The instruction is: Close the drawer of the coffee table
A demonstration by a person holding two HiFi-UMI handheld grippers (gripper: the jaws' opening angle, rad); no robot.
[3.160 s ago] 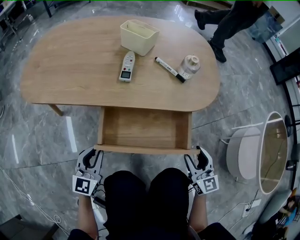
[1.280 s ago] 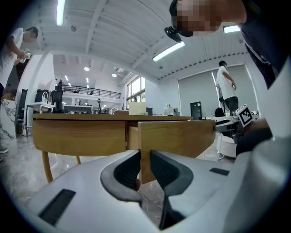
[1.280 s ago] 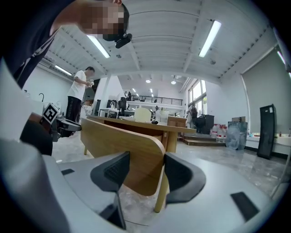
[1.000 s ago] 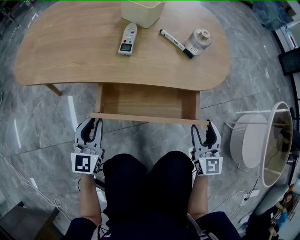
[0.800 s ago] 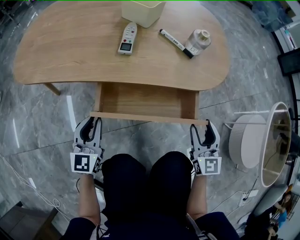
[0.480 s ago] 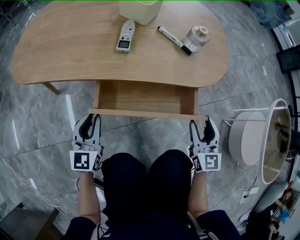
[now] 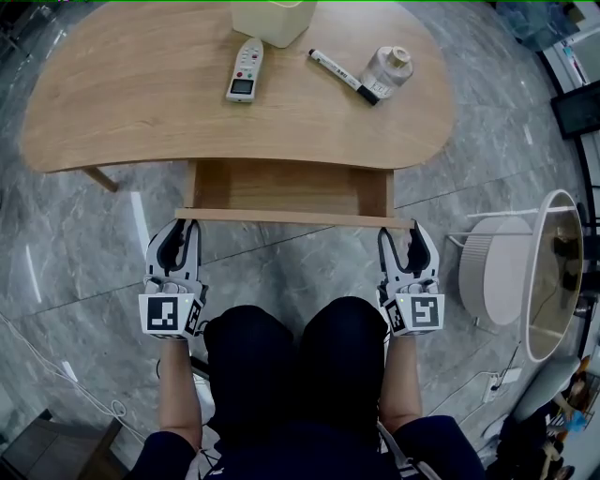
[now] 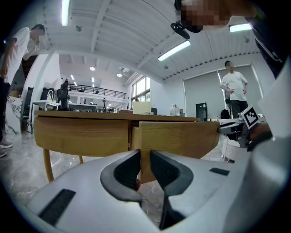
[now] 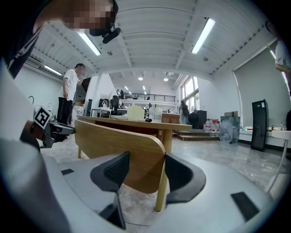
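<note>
Drawer [image 7: 291, 190] deeper under coffee table [image 7: 141, 108] with remote [image 7: 243, 69], marker [image 7: 339, 74]; left tongs [image 7: 179, 226], right tongs [image 7: 401, 230] open at its front.

A cream bin [image 7: 267, 21] stands at the far edge, cut off by the top of the head view. Just in front of it lies a white remote [image 7: 243, 71] with a small screen. To its right lies a black-and-white marker [image 7: 342, 75], slanted, its dark end just beside a white lidded jar [image 7: 387, 67]. The floor [image 7: 84, 244] is grey marble. On the right stand a round white side table [image 7: 489, 279] and an oval hoop [image 7: 551, 274]. A thin cable [image 7: 56, 364] trails at lower left. A person in white [image 8: 234, 86] stands far off.
</note>
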